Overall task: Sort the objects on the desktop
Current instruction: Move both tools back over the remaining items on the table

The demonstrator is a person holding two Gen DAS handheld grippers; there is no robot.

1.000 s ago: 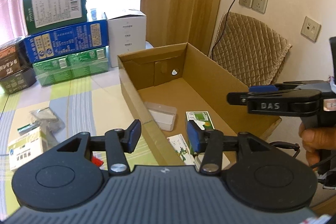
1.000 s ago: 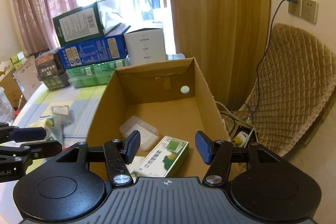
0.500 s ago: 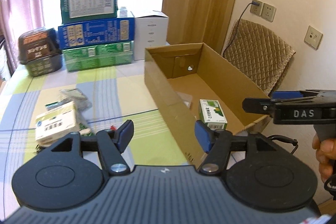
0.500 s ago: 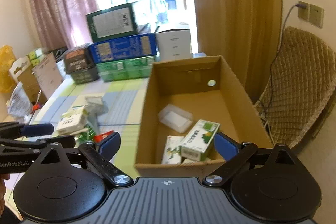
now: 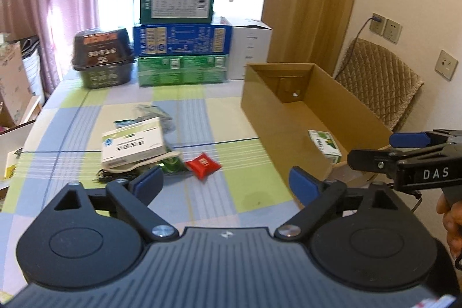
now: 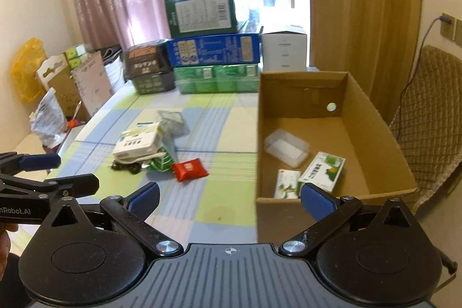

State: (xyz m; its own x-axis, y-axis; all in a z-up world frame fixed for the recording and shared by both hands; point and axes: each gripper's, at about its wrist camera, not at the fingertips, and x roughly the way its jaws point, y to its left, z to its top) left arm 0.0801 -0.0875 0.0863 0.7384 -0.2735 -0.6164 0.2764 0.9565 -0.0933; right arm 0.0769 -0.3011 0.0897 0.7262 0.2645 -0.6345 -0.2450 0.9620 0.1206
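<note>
Cardboard box (image 6: 375, 132) — red packet (image 6: 190, 170) lies beside it.

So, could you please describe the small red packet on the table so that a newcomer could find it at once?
Start at the open cardboard box on the checked tablecloth. To its left lies a loose pile topped by a white carton. The red packet lies at that pile's near right edge, a flat pillow-shaped sachet and the only red thing there.

2 claws (image 5: 226, 182), 1 cardboard box (image 6: 375, 117)
</note>
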